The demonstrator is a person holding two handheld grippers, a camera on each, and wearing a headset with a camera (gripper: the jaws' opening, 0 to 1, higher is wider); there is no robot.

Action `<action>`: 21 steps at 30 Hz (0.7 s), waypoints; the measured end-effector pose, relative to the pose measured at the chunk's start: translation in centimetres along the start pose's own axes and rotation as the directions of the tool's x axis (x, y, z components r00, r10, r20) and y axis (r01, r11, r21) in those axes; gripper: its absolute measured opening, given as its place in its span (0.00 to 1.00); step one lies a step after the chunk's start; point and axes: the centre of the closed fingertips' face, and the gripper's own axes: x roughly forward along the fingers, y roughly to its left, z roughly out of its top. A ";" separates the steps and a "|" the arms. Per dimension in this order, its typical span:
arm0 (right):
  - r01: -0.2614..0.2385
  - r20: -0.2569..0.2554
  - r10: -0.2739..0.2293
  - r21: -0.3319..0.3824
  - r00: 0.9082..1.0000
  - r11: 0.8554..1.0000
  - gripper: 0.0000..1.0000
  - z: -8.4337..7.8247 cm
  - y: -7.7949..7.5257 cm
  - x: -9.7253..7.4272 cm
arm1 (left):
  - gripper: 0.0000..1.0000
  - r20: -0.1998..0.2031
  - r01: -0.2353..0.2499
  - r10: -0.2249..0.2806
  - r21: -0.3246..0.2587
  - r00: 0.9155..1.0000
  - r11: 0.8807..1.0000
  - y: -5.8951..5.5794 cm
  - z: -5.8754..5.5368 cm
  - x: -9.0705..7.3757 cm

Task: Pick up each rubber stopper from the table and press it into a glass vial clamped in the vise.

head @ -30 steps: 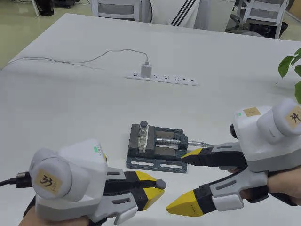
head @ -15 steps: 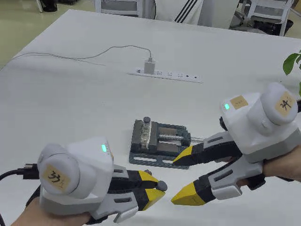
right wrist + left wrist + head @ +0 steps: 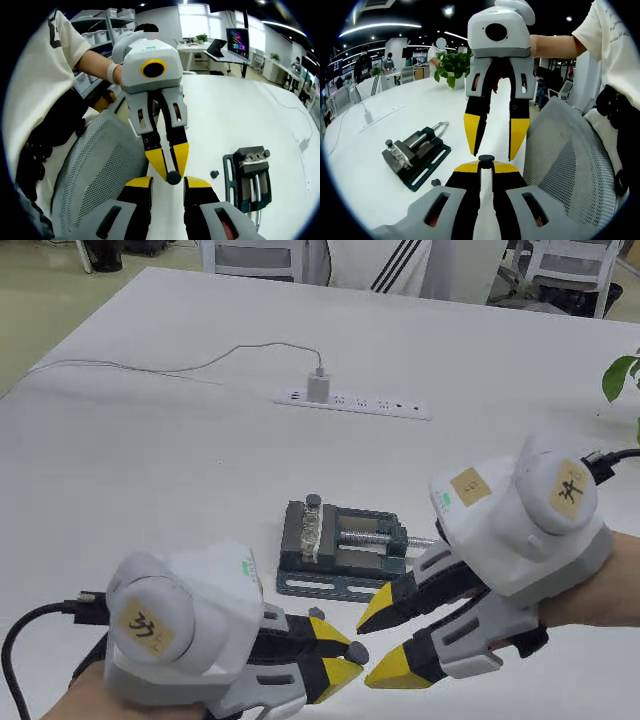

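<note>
Rubber stopper [image 3: 356, 652]: pinched at the tips of my left jaws, lower middle of the head view.
Left gripper [image 3: 351, 660]: jaws closed on that stopper, above the surface [image 3: 150, 460].
Right gripper [image 3: 372, 650]: jaws spread wide, holding nothing, tips just beside the held stopper.
Vise [image 3: 345, 562]: centre of the head view, on the surface.
Glass vial [image 3: 312, 530]: clamped in the vise, grey cap on top.
Loose stopper [image 3: 317, 613]: on the surface just beside the vise.

Dark matt metal vise [image 3: 335, 560] on smooth white table [image 3: 140, 470].
</note>
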 end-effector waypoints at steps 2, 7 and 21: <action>-0.006 -0.009 0.005 -0.012 1.000 1.000 0.18 -0.1 0.1 0.1 | 0.04 -0.002 0.002 -0.002 0.002 1.000 1.000 0.0 0.0 0.0; -0.011 -0.023 0.010 -0.022 1.000 1.000 0.17 -0.4 0.2 0.2 | 0.04 -0.007 0.013 -0.012 0.006 1.000 1.000 -0.2 -0.1 0.2; -0.008 -0.076 0.005 -0.038 0.997 0.999 0.09 -0.7 -0.4 0.2 | 0.04 -0.016 0.023 -0.023 -0.005 1.000 1.000 -0.4 -0.2 0.6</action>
